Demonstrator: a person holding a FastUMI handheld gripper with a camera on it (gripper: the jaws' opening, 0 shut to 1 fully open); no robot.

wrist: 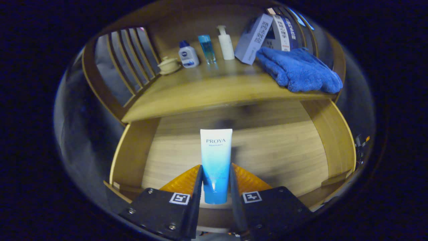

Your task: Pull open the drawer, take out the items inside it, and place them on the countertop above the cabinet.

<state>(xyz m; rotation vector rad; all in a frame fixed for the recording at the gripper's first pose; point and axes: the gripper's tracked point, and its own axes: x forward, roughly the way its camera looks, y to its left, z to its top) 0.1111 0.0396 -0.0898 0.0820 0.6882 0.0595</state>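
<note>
Right now the gripper (216,182) has both fingers pressed against the lower part of a blue-and-white cosmetic tube (216,160), one on each side, with the tube standing up between them, cap end down. It appears held above the floor of the open drawer (287,150), which looks otherwise bare, though part of that floor is blurred. Just beyond and above the drawer lies the countertop (200,93), where the tube has to go.

The hold is low on the tube, near the cap, and the body is soft and slick, so it could tip or slide out if the lift is jerky. The front edge of the countertop overhangs the drawer; rising too close could knock the tube's top against it.

Farther back stand a small lidded pot (169,64), a squat white bottle (188,54), a clear blue bottle (207,48) and a white pump bottle (225,43). A leaning box (253,38) and a blue towel (297,68) lie beside them. Setting down too far back could topple those bottles; the bare front strip looks safest.
</note>
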